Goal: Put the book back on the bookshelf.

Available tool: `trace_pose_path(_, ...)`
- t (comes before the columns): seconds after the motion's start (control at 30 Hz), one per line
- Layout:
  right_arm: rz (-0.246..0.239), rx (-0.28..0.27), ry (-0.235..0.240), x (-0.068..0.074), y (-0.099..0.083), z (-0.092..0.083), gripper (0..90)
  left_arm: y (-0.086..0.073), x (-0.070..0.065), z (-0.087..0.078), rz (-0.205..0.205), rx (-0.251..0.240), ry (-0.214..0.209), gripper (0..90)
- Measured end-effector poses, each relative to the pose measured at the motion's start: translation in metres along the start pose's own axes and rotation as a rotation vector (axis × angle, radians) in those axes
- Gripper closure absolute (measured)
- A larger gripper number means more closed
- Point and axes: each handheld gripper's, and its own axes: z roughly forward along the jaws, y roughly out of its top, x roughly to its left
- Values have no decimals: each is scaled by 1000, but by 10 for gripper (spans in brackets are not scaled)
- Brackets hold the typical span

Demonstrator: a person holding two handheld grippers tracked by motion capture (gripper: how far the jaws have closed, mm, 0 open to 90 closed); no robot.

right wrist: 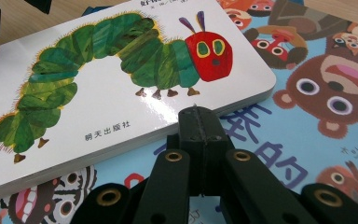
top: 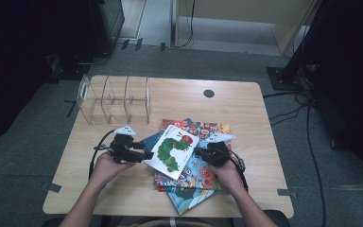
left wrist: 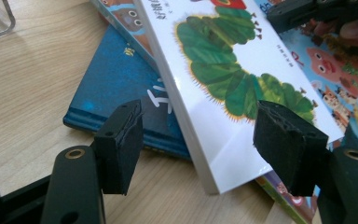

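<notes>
Lifting the caterpillar book (top: pixel 172 150) off the book pile (top: pixel 196 179) looks like the step in hand. The book lies tilted on top of the pile, at 6 o'clock from the clear rack (top: pixel 113 99). The left gripper (left wrist: pixel 200 140) stands open, jaws either side of the book's near corner, pads not pressing. The right gripper (right wrist: pixel 199 122) is closed on nothing, tips against the book's long edge at its 3 o'clock side. Next move, likely: left jaws close on the corner, the book then tips upright and goes toward the rack at 11 o'clock. The wide grip needs squaring first.
</notes>
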Motion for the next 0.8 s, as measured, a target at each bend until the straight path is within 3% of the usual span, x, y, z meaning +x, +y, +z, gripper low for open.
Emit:
trace_pose_path(0.53, -18, -12, 22, 6, 7, 13, 900, 0, -1, 11, -21, 94, 7, 351)
trace_pose_path(0.8, -27, -13, 40, 10, 11, 20, 900, -4, 3, 11, -61, 119, -6, 353)
